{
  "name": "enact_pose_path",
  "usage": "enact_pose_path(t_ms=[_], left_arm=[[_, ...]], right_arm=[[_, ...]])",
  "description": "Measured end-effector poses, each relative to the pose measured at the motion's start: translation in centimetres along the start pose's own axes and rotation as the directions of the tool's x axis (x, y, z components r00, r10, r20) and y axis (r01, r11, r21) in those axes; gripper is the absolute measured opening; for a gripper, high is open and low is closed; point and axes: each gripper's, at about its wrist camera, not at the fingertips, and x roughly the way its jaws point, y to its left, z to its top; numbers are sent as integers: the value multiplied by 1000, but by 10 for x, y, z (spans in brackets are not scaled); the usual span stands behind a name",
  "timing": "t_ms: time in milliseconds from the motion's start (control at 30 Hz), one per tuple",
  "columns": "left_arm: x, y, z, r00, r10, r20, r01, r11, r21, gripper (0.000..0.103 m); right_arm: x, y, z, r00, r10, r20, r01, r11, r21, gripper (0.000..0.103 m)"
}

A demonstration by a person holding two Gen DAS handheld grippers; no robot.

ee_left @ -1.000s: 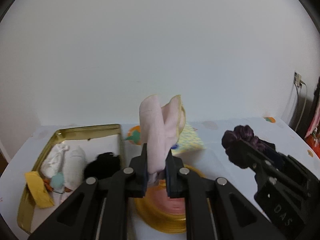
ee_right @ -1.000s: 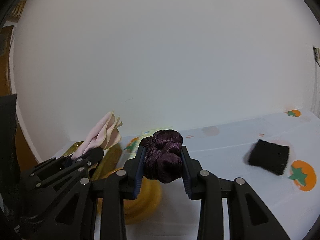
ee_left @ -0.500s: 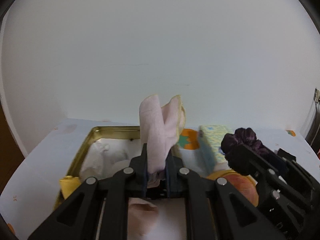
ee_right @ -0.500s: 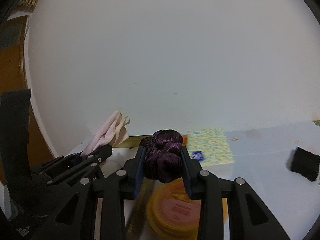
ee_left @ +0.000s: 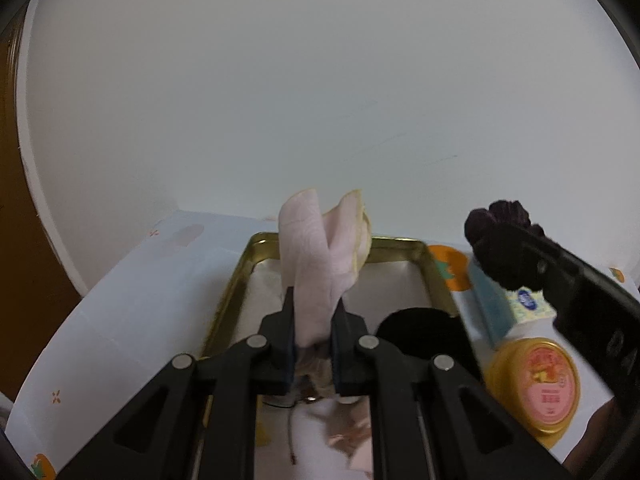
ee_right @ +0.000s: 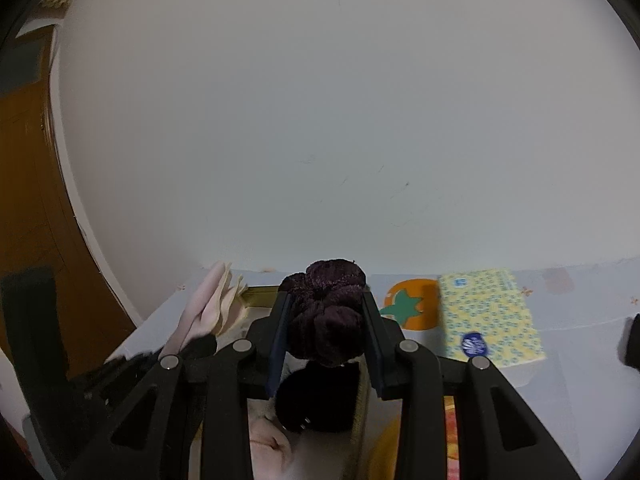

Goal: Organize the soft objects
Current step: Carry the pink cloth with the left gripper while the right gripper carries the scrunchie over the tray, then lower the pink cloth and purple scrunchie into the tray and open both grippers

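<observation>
A white tablecloth printed with orange tomatoes covers the table, set against a plain white wall. On it sits a gold metal tray — its rim shows on the far and side edges, and a black soft item lies inside near its right wall, with pale, blurred things in the near part of the tray that cannot be made out. Just to the right of the tray lies a yellow patterned tissue pack, and nearer the camera a round yellow tin with a pink label. The left gripper hangs over the tray with its fingers clamped on a pink cloth, which stands upright out of the grip, a cream layer showing at its right edge. The right gripper is closed on a dark purple scrunchie, held just beside the left one, above the tray's right side — the black soft item shows right below it. At the far right edge, another black object lies on the cloth, mostly cut off.
</observation>
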Motion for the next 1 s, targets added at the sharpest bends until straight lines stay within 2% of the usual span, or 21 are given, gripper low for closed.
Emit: enact_pose_path(t_ms=[100,367,467,567,767,833,867,900,933,967,1000], left_arm=[[9,7,0,999,39,-29,-39,999,-6,11],[32,18,-4,991,72,-116,-73,997,-3,11],[40,21,-5,987,84,-134,-84,996,3,11],[32,19,-12,985,82,-153,-82,997,11,11],[41,13,-9,980,105,-167,-98,994,47,11],[40,10,-9,980,105,-170,-97,994,55,13],[40,11,-7,980,103,-173,-94,994,55,17],[40,12,-7,981,88,-175,-81,996,43,20],[38,12,-3,982,78,-174,-74,997,30,35],[37,15,-2,982,64,-177,-65,998,-1,48],[38,21,-1,982,60,-178,-65,998,-21,79]], right_arm=[[18,5,5,999,3,-43,-3,1000,6,36],[69,-1,8,988,-4,-151,7,1000,20,36],[77,3,11,984,-10,-179,14,1000,24,36],[91,3,10,976,-17,-217,23,999,26,36],[105,5,14,962,-3,-272,17,999,48,37],[114,6,17,955,18,-296,1,998,62,40],[117,5,18,951,32,-307,-10,997,75,41],[120,4,18,948,42,-316,-15,996,87,48],[123,4,18,943,52,-329,-23,995,92,52],[125,4,18,939,63,-338,-35,995,90,62],[125,4,18,937,72,-341,-44,995,90,67]])
